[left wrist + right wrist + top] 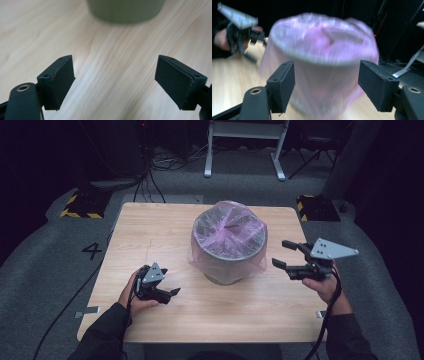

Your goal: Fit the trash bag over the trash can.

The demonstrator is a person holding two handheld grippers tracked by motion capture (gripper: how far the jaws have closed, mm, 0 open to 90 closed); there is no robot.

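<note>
A person is sitting at the near edge of a light wooden table (150,227), holding a two-jaw gripper in each hand.

At the left, the left gripper (169,293) is hovering low over the near-left part of the table, its jaws standing wide apart with nothing between them. In the left gripper view, its two black pads (63,80) are framing bare wood, and the base of the bin (125,11) is sitting just beyond them, apart from them.

In the middle of the table, a grey round bin (227,262) is standing upright. Its long axis is running straight up and its open mouth is facing the ceiling. A thin pink plastic bag (230,227) is lining it, stretched across the mouth and folded down over the outside wall, with loose plastic puckering at the lower right.

At the right, the right gripper (284,254) is hanging above the table's right edge, near the bin but not touching it. Its jaws are also standing wide with nothing held. In the blurred right gripper view they are bracketing the bagged bin (322,62) from a distance.

Judging by this, the bag-fitting step seems to be finishing, with both grippers released. A next move would probably call for pinching any slack plastic at the rim and smoothing it down.
</note>
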